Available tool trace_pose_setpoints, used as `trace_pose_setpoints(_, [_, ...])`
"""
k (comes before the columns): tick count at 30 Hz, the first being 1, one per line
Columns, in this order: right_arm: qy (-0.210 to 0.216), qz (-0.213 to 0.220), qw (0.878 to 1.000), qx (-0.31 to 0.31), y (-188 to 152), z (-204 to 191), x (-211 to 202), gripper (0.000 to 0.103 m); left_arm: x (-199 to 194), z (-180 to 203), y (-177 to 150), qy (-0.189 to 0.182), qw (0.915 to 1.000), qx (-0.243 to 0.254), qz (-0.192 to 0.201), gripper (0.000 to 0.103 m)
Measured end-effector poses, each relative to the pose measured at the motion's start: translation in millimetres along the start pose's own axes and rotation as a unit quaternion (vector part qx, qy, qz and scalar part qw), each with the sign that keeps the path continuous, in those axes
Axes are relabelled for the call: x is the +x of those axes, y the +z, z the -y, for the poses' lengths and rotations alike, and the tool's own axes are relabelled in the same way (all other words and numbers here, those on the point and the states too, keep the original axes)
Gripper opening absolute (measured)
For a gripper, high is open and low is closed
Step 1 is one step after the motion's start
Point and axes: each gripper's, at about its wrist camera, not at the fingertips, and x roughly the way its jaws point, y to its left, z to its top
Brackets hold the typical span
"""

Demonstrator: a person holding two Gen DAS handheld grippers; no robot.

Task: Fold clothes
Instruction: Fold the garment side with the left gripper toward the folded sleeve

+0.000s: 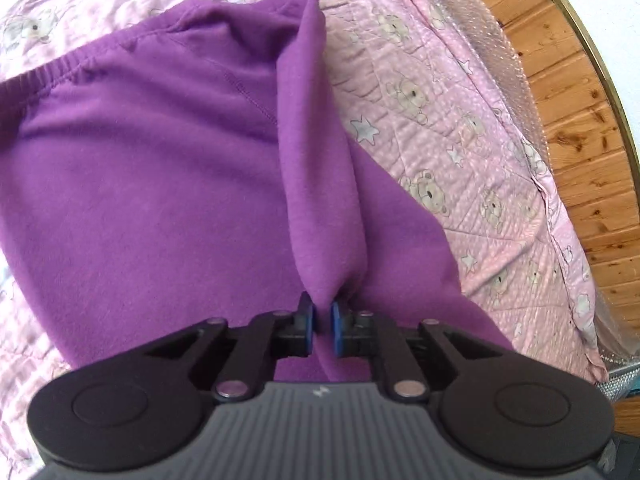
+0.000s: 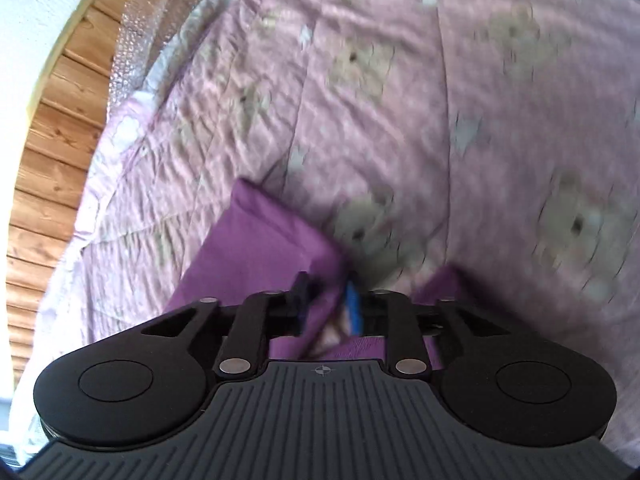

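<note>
My left gripper and right gripper each pinch purple fleece trousers above the pink bear-print quilt

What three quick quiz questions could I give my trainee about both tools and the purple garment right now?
1. True or false: the left tool pinches a raised ridge of the purple garment.
2. What lies under the garment: A) bare wood B) pink bear-print quilt C) towel?
3. What does the right tool grip?

Key: 1 true. 2 B. 3 An edge of the purple garment.
</note>
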Motion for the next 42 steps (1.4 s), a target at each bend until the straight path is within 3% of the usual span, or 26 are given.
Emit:
trace_pose_setpoints(2, [0.012, 0.014, 1.000, 0.000, -5.0, -0.5, 2.4, 0.048, 1.3, 0.6, 0.5, -0.007, 0.9998, 0.004, 0.016, 0.022])
trace_pose_setpoints(3, [0.012, 0.018, 1.000, -0.007, -4.7, -4.5, 4.2, 0.049, 1.9, 2.0, 1.5, -0.013, 0.9996, 0.002, 0.026, 0.027])
trace_pose_setpoints(4, [0.012, 0.021, 1.000, -0.016, -4.2, -8.8, 6.0, 0.047, 2.7, 3.6, 2.8, -0.019, 0.9992, 0.002, 0.035, 0.039])
trace_pose_setpoints(6, [0.016, 0.023, 0.999, -0.041, -1.8, -19.9, 6.1, 0.001, 6.4, 9.9, 7.4, -0.027, 0.9986, 0.008, 0.044, 0.040])
trace_pose_setpoints(7, [0.012, 0.039, 0.998, -0.045, -2.5, -22.8, -9.5, 0.000, 8.1, 15.4, 11.1, -0.029, 0.9985, 0.020, 0.042, 0.011])
trace_pose_setpoints(8, [0.008, 0.054, 0.997, -0.050, -3.1, -25.7, -25.1, 0.000, 7.5, 22.4, 15.2, -0.029, 0.9982, 0.033, 0.040, 0.007])
trace_pose_setpoints(14, [-0.015, 0.146, 0.986, -0.074, -8.6, -39.6, -116.8, 0.000, -13.5, 19.1, -6.6, -0.055, 0.9960, 0.069, 0.012, 0.006])
trace_pose_setpoints(17, [-0.059, 0.145, 0.987, -0.030, -32.1, 2.7, -134.8, 0.000, -23.6, 14.6, -20.8, -0.071, 0.9938, 0.085, -0.007, 0.007])
trace_pose_setpoints(20, [-0.094, 0.098, 0.991, -0.001, -57.4, 47.1, -107.8, 0.000, -20.2, 6.8, -32.2, -0.068, 0.9933, 0.091, -0.023, 0.006])
trace_pose_setpoints(23, [-0.096, 0.092, 0.991, 0.008, -62.5, 55.8, -95.8, 0.000, -13.9, 10.7, -29.3, -0.069, 0.9931, 0.093, -0.022, 0.006])
trace_pose_setpoints(29, [-0.036, 0.159, 0.986, -0.015, -55.6, 29.9, -139.5, 0.000, -63.4, 42.9, -10.5, -0.127, 0.9829, 0.128, 0.039, 0.007])
trace_pose_setpoints(31, [-0.057, 0.148, 0.987, -0.008, -61.7, 38.1, -132.4, 0.000, -63.4, 39.6, -13.6, -0.118, 0.9824, 0.142, 0.030, 0.007])
trace_pose_setpoints(36, [-0.124, 0.090, 0.988, 0.009, -83.9, 74.1, -97.1, 0.000, -22.0, -10.3, -41.6, -0.062, 0.9885, 0.133, -0.038, 0.007])
trace_pose_setpoints(39, [-0.119, 0.095, 0.988, 0.018, -87.8, 76.6, -96.7, 0.001, -11.1, -26.1, -49.7, -0.049, 0.9896, 0.127, -0.049, 0.009])
trace_pose_setpoints(40, [-0.127, 0.098, 0.987, 0.023, -87.4, 74.9, -100.6, 0.008, -13.9, -27.9, -49.9, -0.047, 0.9898, 0.126, -0.046, 0.011])
trace_pose_setpoints(41, [-0.150, 0.110, 0.982, 0.020, -87.6, 70.3, -108.4, 0.026, -17.0, -29.6, -49.7, -0.047, 0.9900, 0.126, -0.042, 0.012])
trace_pose_setpoints(42, [-0.185, 0.131, 0.974, 0.007, -88.9, 62.4, -117.2, 0.033, -21.9, -30.6, -48.2, -0.051, 0.9898, 0.128, -0.038, 0.012])
